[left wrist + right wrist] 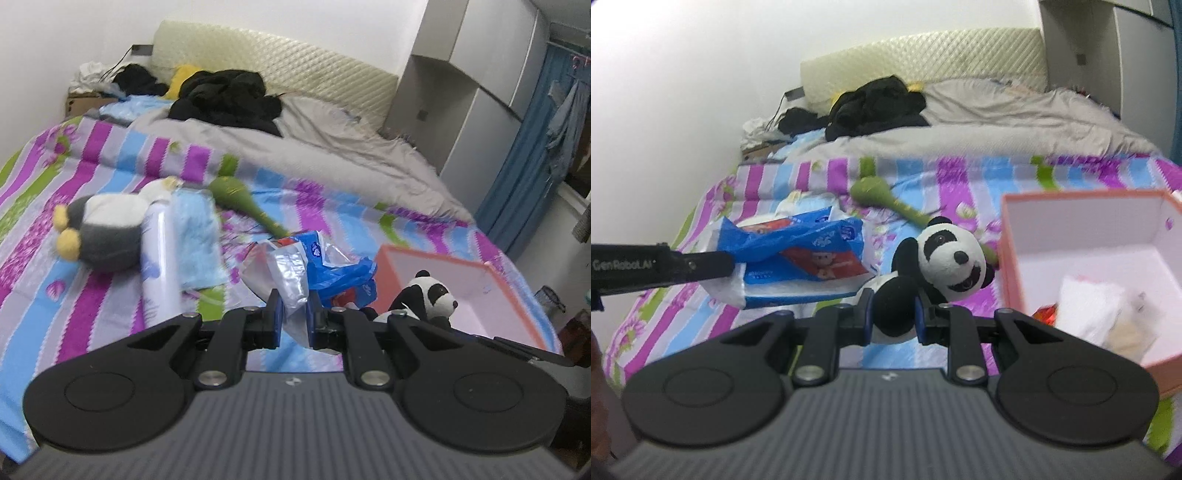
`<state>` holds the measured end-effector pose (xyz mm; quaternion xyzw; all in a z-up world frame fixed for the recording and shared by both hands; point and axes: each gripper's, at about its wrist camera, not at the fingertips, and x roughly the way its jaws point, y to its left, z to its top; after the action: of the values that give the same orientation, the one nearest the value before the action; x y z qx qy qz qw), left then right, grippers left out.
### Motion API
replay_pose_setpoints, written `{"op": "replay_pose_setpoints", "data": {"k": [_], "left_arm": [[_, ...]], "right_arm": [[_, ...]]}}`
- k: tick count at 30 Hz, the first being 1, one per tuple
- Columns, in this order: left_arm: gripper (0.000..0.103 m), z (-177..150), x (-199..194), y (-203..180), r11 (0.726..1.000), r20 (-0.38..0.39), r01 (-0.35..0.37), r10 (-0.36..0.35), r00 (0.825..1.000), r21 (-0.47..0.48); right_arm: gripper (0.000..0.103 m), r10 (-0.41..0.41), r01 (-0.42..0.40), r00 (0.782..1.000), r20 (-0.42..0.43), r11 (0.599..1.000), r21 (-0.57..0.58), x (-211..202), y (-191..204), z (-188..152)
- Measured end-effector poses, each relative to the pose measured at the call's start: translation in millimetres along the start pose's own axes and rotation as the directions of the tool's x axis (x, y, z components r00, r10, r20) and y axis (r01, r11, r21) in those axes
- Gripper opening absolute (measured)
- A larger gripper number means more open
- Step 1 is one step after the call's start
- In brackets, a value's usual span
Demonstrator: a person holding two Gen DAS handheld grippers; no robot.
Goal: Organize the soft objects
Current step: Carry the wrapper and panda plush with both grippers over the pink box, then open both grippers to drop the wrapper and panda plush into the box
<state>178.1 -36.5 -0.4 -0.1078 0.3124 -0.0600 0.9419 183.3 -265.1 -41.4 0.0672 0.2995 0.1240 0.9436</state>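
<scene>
Clamping a crumpled plastic bag (295, 280), the left gripper (294, 317) holds it above the striped bedspread (110, 155). The right gripper (894, 317) pinches a panda plush (945, 258) beside the pink box (1008, 258).

A bed (110, 155) under a striped purple, blue and green sheet carries a penguin plush (99, 232), a white bottle (159, 258), a pale blue cloth (195, 243), a green plush toy (240, 199), a pink box (517, 295), a grey blanket (314, 147) and black clothes (225, 99).
</scene>
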Motion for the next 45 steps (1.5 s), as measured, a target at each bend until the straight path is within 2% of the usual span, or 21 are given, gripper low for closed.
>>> {"op": "replay_pose_setpoints", "data": {"k": [10,16,22,26,31,36,41,45], "left_arm": [[0.015,40.1,9.8,-63.8,0.996,0.028,0.079,-0.08,0.996,0.03],[0.015,55.6,37.0,-110.6,0.99,0.01,0.13,-0.131,0.991,0.062],[0.015,65.7,77.2,-156.0,0.982,-0.028,0.167,-0.165,0.986,0.092],[0.015,64.2,114.7,-183.2,0.974,-0.081,0.196,-0.187,0.979,0.114],[0.015,51.4,168.7,-210.7,0.968,-0.17,0.218,-0.196,0.966,0.122],[0.016,31.4,221.4,-225.4,0.965,-0.277,0.237,-0.198,0.94,0.115],[0.016,10.9,253.3,-232.2,0.963,-0.338,0.241,-0.188,0.922,0.121],[0.016,3.6,265.6,-233.4,0.966,-0.352,0.232,-0.18,0.919,0.112]], "right_arm": [[0.025,-0.099,0.099,0.993,0.061,0.995,0.005,-28.1,-54.9,45.7],[0.025,-0.162,0.159,0.983,0.086,0.986,0.045,-36.8,-100.0,67.3],[0.025,-0.211,0.206,0.974,0.081,0.976,0.068,-27.4,-142.6,80.4],[0.025,-0.247,0.243,0.968,0.032,0.965,0.101,-14.4,-178.1,78.5],[0.025,-0.302,0.31,0.95,-0.077,0.943,0.123,9.9,-220.1,63.2],[0.025,-0.343,0.374,0.921,-0.186,0.912,0.171,32.2,-258.4,39.3],[0.025,-0.354,0.411,0.898,-0.259,0.887,0.212,42.5,-286.3,18.6],[0.027,-0.355,0.423,0.89,-0.285,0.878,0.226,45.7,-297.5,10.5]]}}
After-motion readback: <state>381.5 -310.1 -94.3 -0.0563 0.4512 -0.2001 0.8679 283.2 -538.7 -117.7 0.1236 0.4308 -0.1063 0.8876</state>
